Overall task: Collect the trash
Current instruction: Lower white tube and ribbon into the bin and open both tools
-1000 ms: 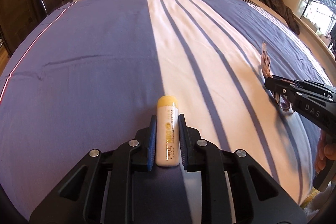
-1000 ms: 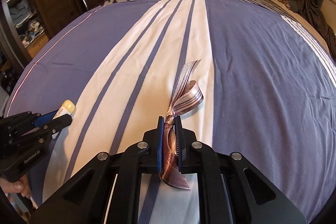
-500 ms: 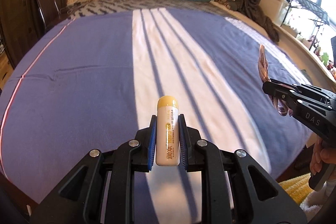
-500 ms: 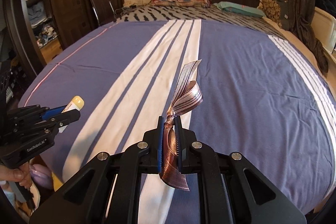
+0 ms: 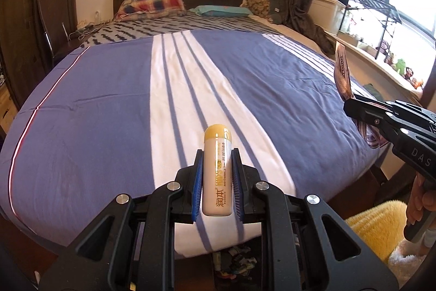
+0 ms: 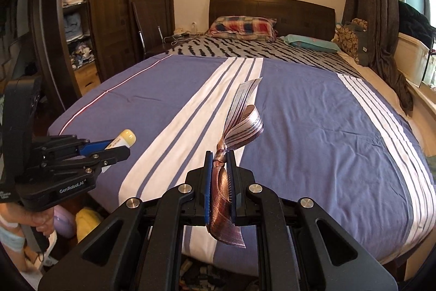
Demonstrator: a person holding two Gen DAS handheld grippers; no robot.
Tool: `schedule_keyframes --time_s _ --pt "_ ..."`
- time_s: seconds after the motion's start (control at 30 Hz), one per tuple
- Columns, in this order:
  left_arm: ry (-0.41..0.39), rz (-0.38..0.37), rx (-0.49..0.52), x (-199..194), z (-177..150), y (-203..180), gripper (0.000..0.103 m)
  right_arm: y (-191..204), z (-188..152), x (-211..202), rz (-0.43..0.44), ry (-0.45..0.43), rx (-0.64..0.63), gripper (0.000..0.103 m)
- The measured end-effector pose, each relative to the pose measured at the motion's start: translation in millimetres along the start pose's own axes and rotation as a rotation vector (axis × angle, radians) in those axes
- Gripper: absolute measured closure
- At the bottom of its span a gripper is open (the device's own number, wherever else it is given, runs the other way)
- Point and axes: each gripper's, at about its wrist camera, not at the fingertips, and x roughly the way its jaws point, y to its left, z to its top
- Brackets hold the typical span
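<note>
Left wrist view shows our left gripper [image 5: 216, 176] clamped on a cream tube [image 5: 217, 172] with a yellow cap, held above the foot of the striped bedspread [image 5: 109, 105]; we judge it light, stiff and smooth, so the mid-body grip suits it. Something colourful lies on the floor below, perhaps a bin of scraps. Right wrist view shows our right gripper [image 6: 220, 176] pinched on a ribbon [image 6: 239, 116] at its knot, loops standing free; we judge it soft, weightless and floppy. Nothing on the bed blocks either hand, and a wardrobe [image 6: 81, 18] stands well left.
</note>
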Motion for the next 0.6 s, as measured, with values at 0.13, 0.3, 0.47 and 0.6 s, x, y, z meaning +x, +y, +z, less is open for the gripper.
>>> schedule_keyframes --time_s 0.13,0.3,0.47,0.6 --pt "0.002 -0.015 0.008 -13 -20 -12 0.085 3 -20 -19 -0.002 -0.014 0.003 0.092" --pt "0.015 -0.048 0.009 -23 -48 -25 0.085 2 -45 -26 0.014 -0.005 0.035 0.092" --pt "0.053 -0.075 0.003 -19 -73 -30 0.085 2 -75 -20 0.042 0.041 0.083 0.092" --pt "0.089 -0.079 -0.003 -11 -92 -31 0.085 4 -96 -14 0.044 0.076 0.098 0.092"
